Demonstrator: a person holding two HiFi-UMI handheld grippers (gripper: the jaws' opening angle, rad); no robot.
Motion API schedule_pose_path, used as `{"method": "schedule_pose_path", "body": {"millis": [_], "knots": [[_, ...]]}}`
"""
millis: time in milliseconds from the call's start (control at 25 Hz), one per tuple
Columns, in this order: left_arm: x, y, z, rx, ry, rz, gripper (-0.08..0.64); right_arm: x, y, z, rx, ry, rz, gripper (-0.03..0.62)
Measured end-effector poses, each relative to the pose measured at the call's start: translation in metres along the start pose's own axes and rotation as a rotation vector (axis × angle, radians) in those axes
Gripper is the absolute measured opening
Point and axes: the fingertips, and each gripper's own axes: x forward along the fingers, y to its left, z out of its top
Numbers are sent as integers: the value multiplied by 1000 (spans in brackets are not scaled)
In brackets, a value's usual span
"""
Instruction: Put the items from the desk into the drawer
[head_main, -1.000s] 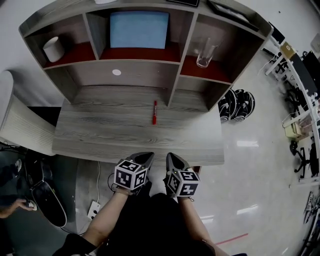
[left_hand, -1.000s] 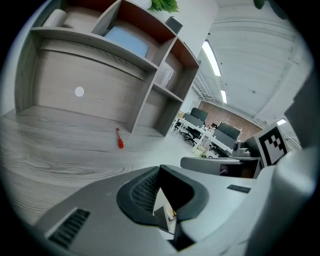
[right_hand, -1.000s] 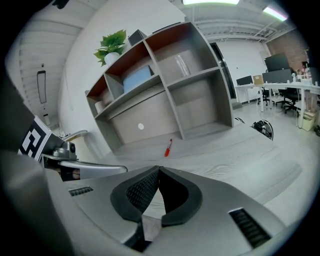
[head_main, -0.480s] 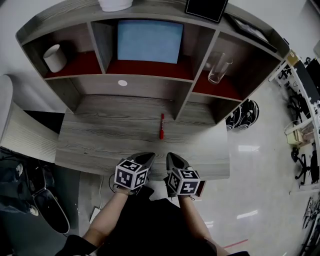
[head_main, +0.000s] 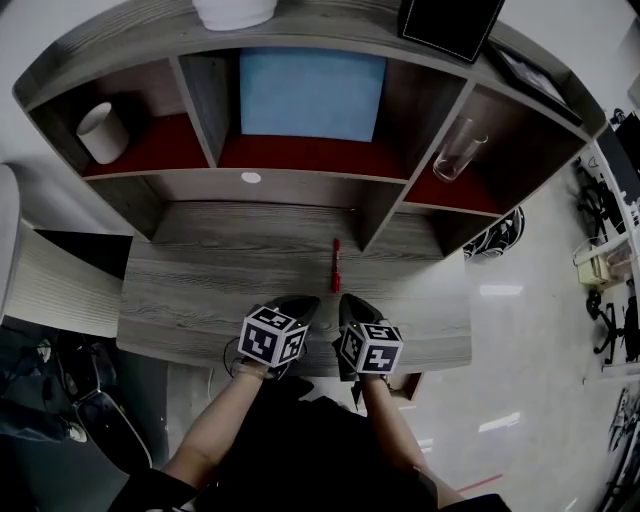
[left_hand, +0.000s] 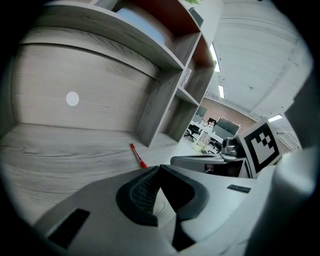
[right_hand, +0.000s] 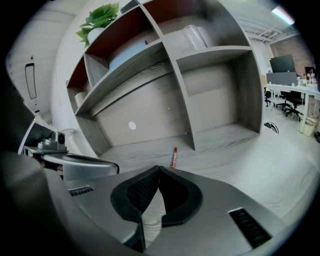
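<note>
From the head view, the red pen (head_main: 336, 262) lies on the table (head_main: 200, 290), just in front of the shelf divider (head_main: 378, 215). It is thin and lies flat, so a careless reach could probably roll it away or push it against that divider.

In the left gripper view, the left gripper (left_hand: 159, 168) has its jaws closed and empty. The pen lies beyond them, to their left.

In the right gripper view, the right gripper (right_hand: 159, 169) also has closed, empty jaws. The pen lies almost straight ahead, untouched.
</note>
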Motion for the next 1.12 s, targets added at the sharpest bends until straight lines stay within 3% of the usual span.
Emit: {"method": "schedule_pose_path", "body": {"millis": [200, 360, 480, 680, 880, 1120], "knots": [[8, 22, 15, 20, 12, 3, 15, 35, -3, 3, -43, 47, -24, 10], [12, 40, 24, 20, 7, 12, 15, 60, -10, -4, -51, 102, -37, 86], [14, 50, 30, 21, 2, 13, 15, 76, -19, -8, -86, 131, -70, 101], [13, 59, 28, 8, 8, 12, 15, 99, -29, -6, -154, 188, -130, 101], [7, 67, 20, -4, 15, 24, 15, 112, -33, -24, -201, 314, -176, 97], [-3, 75, 16, -18, -4, 38, 15, 117, -29, -25, -212, 310, -182, 75]]}}
